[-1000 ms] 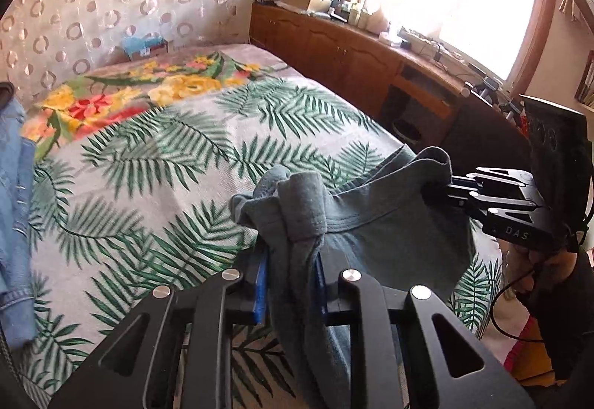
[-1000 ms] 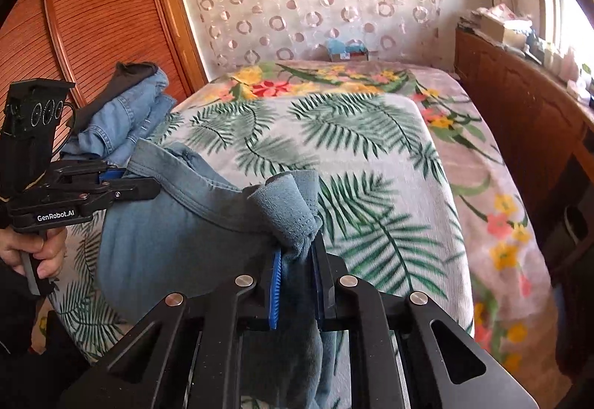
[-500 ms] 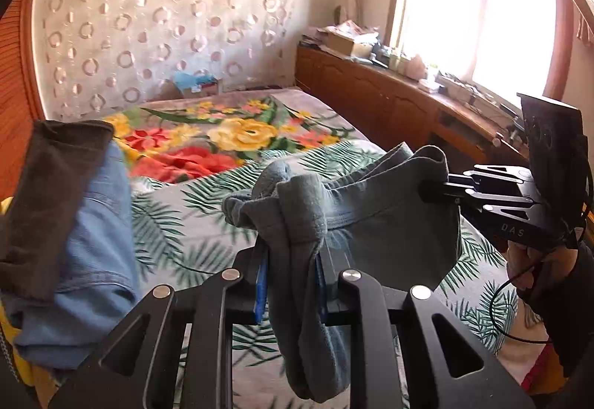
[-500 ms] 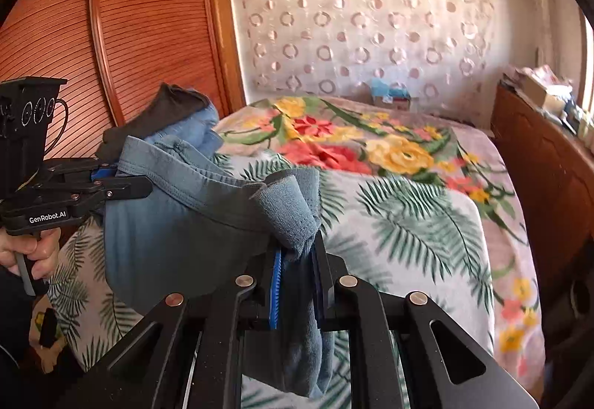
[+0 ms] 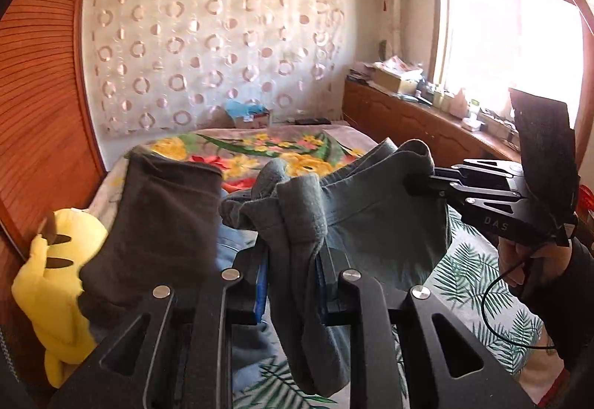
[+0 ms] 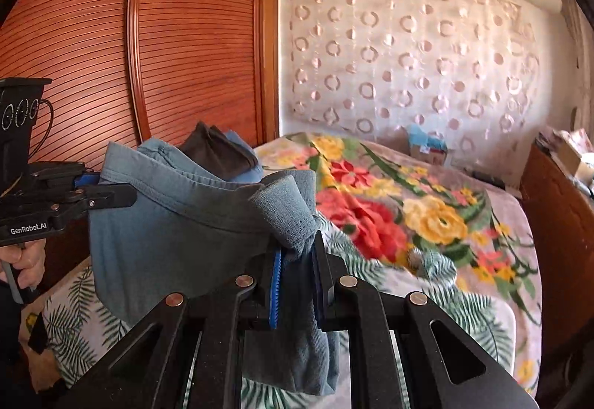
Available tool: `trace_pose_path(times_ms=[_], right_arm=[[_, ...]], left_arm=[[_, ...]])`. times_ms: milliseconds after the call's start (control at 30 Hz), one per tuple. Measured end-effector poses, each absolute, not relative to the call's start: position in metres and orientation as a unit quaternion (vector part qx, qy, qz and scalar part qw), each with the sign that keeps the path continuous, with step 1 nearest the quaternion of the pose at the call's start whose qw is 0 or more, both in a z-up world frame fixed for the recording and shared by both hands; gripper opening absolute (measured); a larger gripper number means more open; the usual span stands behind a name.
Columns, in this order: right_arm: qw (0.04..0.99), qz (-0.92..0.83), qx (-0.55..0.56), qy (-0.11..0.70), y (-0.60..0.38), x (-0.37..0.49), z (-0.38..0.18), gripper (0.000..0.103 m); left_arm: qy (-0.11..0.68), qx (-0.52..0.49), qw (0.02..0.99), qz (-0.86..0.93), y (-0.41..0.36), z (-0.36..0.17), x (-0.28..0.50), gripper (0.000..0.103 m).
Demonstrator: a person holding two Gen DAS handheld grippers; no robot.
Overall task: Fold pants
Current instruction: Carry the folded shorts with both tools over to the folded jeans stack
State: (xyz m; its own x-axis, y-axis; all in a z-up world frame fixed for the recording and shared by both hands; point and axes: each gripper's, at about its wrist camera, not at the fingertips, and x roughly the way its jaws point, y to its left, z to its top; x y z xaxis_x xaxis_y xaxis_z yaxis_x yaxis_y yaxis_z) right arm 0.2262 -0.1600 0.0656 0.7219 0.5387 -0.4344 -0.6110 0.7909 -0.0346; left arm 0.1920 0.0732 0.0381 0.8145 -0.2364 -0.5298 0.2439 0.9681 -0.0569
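Grey-blue pants (image 5: 375,223) hang folded in the air above the bed, held at both ends. My left gripper (image 5: 293,256) is shut on a bunched end of the fabric, which droops between its fingers. In the left wrist view my right gripper (image 5: 417,182) comes in from the right and pinches the other end. The right wrist view shows my right gripper (image 6: 297,260) shut on the pants (image 6: 167,227). There my left gripper (image 6: 111,191) clamps the far corner at the left, a hand below it.
A pile of clothes, a dark grey garment (image 5: 163,216) on top of denim (image 5: 230,245), lies at the bed's left side by a yellow plush toy (image 5: 55,271). The floral bedspread (image 6: 427,216) stretches ahead. A slatted wooden wardrobe (image 6: 193,56) stands left, a wooden cabinet (image 5: 408,119) under the window.
Both grippers have risen and carried the pants leftward toward the clothes pile. The pile and the plush toy have come into the left wrist view. Both grips are unchanged.
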Motion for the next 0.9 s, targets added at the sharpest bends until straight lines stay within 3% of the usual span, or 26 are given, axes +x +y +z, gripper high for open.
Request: trace_pose_path(times_ms=[500, 900], right_arm=[[0.913, 0.351, -0.135, 0.159, -0.110, 0.296, 0.084, 0.014], [0.891, 0.387, -0.191, 0.144, -0.056, 0.342, 0.077, 0.014]], left_arm=[[0.235, -0.011, 0.969, -0.077, 0.122, 0.065, 0.196, 0.021], [0.243, -0.057, 0.968, -0.034, 0.173, 0.039, 0.207, 0.021]])
